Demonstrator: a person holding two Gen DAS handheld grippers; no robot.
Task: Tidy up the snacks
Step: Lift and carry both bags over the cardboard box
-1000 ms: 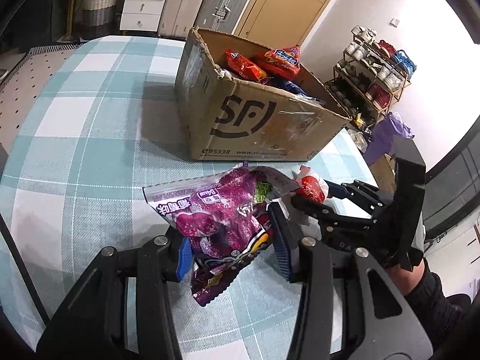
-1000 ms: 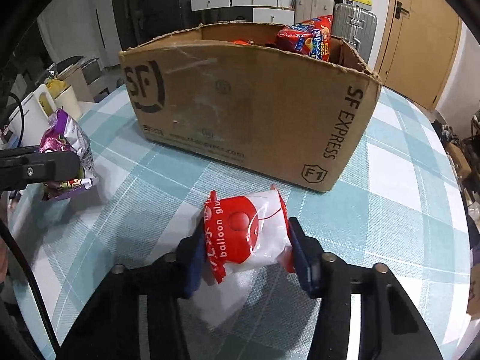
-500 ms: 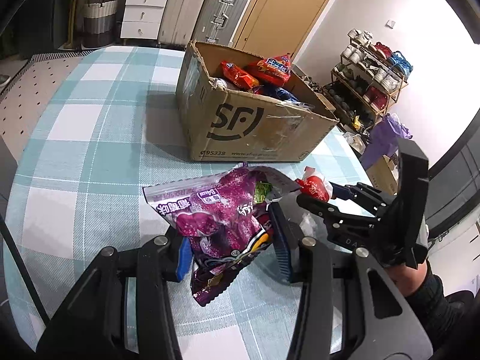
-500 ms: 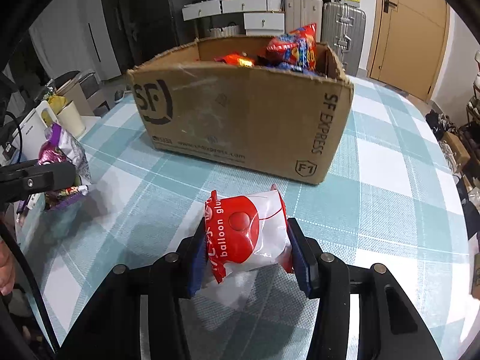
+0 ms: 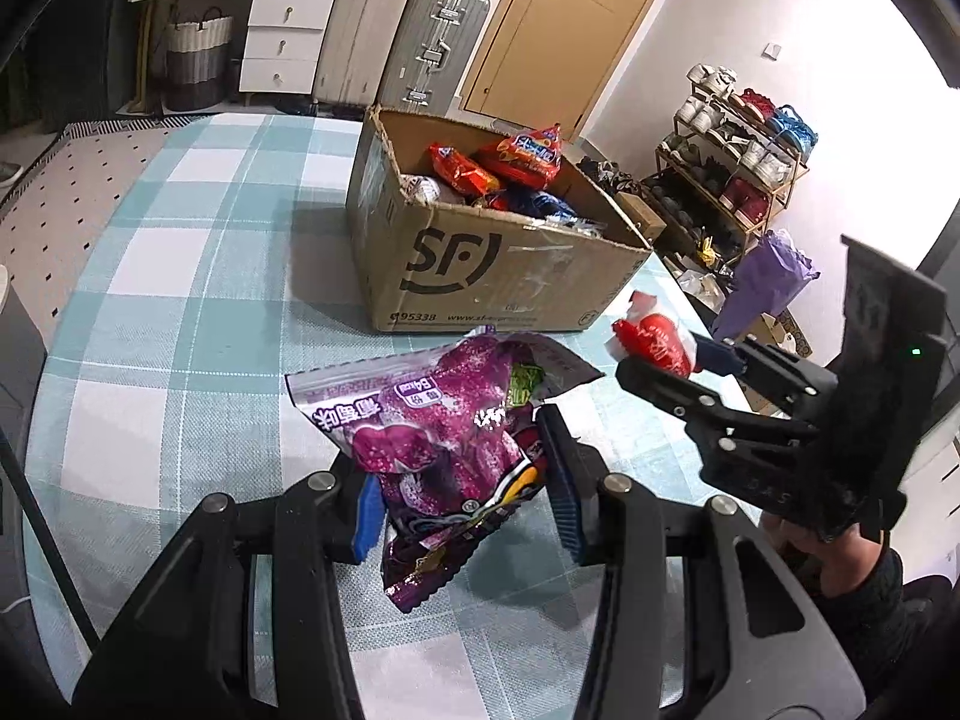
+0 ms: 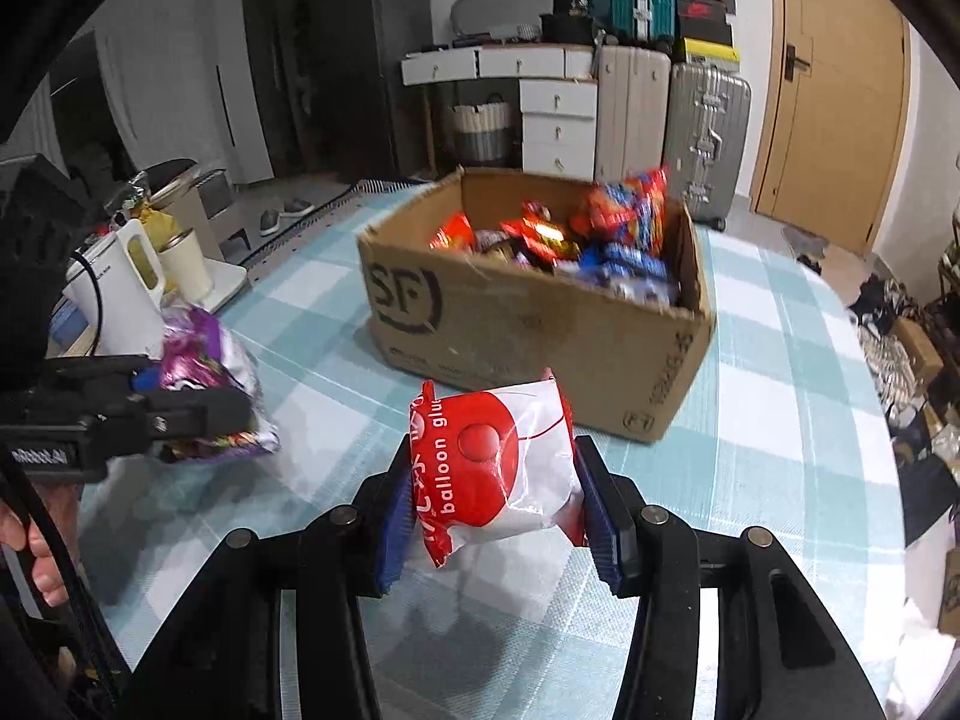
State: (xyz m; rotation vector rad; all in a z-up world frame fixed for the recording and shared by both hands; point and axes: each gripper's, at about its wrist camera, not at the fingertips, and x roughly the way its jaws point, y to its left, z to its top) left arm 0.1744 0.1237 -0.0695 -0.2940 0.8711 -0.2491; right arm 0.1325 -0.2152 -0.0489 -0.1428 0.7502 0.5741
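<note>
A: Height is the main change: both grippers are now raised higher above the table than a second ago, so the box point(image 5: 498, 246) looks lower and its open top shows more snacks than before.

B: And the grips?

A: The same. The left gripper point(image 5: 462, 495) keeps its blue pads closed on the purple bag point(image 5: 438, 438), about as wide as the crumpled bag. The right gripper point(image 6: 495, 507) stays closed on the red and white pack point(image 6: 492, 462), which reads "balloon glu".

B: Where are they from each other?

A: In the left camera the right gripper point(image 5: 666, 360) is at the right, near the purple bag but not touching it. In the right camera the left gripper point(image 6: 198, 408) is at the far left with its bag point(image 6: 204, 360).

B: The surface and the room?

A: A table with a cloth of light blue and white checks point(image 5: 180, 300). The box stands in the far middle of it, brown cardboard with black "SF" letters. Behind are white drawers point(image 5: 282, 42), suitcases point(image 5: 432, 42) and a wooden door point(image 5: 576, 30); a shoe rack point(image 5: 738, 150) is at the right. A white kettle point(image 6: 129, 294) stands at the left edge in the right camera.

B: How do the snacks look?

A: The purple bag is shiny and wrinkled. In the box are red, orange and blue packets point(image 6: 570, 240), in a loose pile.
</note>
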